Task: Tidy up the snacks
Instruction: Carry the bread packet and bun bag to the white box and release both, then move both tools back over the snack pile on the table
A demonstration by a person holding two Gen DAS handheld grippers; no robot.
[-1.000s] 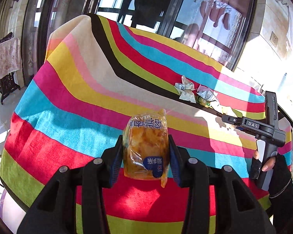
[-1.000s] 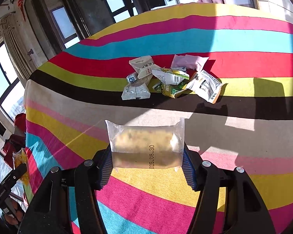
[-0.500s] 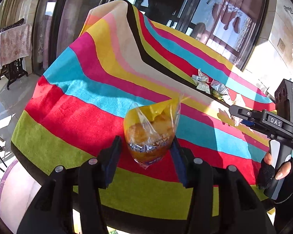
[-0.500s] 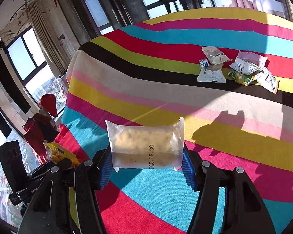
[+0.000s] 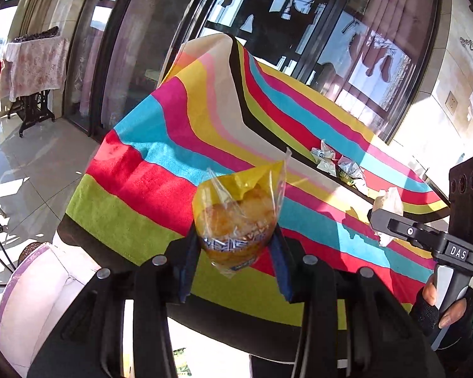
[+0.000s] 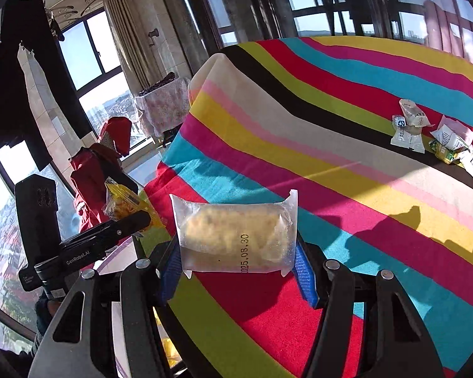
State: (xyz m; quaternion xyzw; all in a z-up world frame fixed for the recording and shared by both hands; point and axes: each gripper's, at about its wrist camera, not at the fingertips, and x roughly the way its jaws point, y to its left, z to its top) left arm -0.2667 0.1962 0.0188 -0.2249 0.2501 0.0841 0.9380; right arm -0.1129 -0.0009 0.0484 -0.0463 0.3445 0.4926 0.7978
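My left gripper is shut on a yellow-topped clear snack bag with golden pastry inside, held in the air over the near edge of the striped tablecloth. My right gripper is shut on a clear packet holding a pale roll, date stamp showing, above the red and green stripes. The left gripper and its yellow bag show at the left of the right wrist view. The right gripper's packet shows at the right of the left wrist view. A pile of small snack packets lies far across the cloth, also in the left wrist view.
The table's near edge drops to a tiled floor. A pale purple-rimmed container sits below the edge. A red garment on a rack stands to the left, with glass doors and a small covered table behind.
Both grippers have pulled back from the snack pile toward the near table edge and swung left, each still holding its packet. The pile now looks far away.
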